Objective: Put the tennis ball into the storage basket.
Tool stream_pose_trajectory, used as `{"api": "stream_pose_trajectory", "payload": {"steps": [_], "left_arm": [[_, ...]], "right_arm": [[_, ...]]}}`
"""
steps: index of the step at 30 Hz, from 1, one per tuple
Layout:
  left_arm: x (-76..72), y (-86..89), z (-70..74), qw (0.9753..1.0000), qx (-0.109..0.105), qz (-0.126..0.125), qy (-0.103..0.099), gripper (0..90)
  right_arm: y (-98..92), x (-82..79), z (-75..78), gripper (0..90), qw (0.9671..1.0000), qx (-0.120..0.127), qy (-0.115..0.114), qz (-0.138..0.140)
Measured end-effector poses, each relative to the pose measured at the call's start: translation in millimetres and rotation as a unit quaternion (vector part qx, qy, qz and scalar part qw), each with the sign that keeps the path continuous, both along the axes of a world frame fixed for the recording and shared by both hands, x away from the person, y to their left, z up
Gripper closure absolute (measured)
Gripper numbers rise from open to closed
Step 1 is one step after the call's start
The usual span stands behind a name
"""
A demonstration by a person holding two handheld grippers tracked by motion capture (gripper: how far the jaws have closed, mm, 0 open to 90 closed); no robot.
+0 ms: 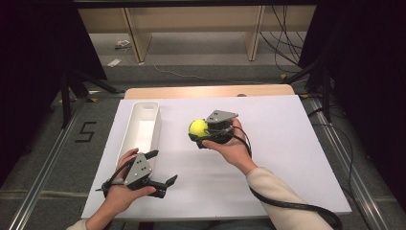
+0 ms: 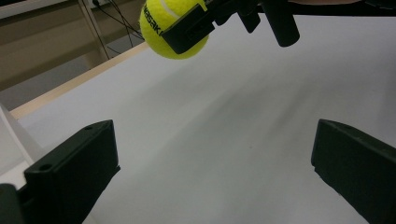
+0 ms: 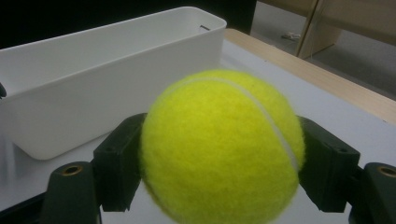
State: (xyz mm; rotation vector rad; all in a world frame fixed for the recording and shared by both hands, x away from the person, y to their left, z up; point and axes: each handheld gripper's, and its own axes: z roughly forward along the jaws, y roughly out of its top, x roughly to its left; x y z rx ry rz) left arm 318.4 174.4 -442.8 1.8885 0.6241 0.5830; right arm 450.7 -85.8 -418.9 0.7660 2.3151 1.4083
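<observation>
A yellow tennis ball (image 1: 197, 127) hangs above the white table top, and my right gripper (image 1: 201, 135) is shut on it. In the right gripper view the ball (image 3: 219, 149) sits squeezed between the two black jaws. A long white bin (image 1: 140, 127) lies at the table's left, just left of the ball; its side wall (image 3: 93, 93) stands close behind the ball. My left gripper (image 1: 160, 167) is open near the front left, beside the bin's near end, with nothing between its jaws. From the left gripper view the ball (image 2: 170, 28) shows high up, held by the other gripper.
The white board (image 1: 268, 143) covers the table, with a wooden strip (image 1: 210, 91) along its far edge. Shelving legs and cables stand on the floor beyond. A metal rail (image 1: 43, 163) runs along the floor at the left.
</observation>
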Motion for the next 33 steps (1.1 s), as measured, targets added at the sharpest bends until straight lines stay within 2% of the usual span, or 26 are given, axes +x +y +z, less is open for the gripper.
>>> {"api": "stream_pose_trajectory", "payload": {"steps": [15,33], "left_arm": [[0.1,-0.7,-1.0,1.0,-0.001,-0.002,0.003,0.1],[0.2,-0.5,-1.0,1.0,0.001,-0.002,0.002,0.1]], "right_arm": [[5.9,-2.4,1.4,26.0,0.9999,0.006,0.004,0.011],[11.8,-2.1,-0.8,26.0,0.9998,0.002,0.006,0.017]]}}
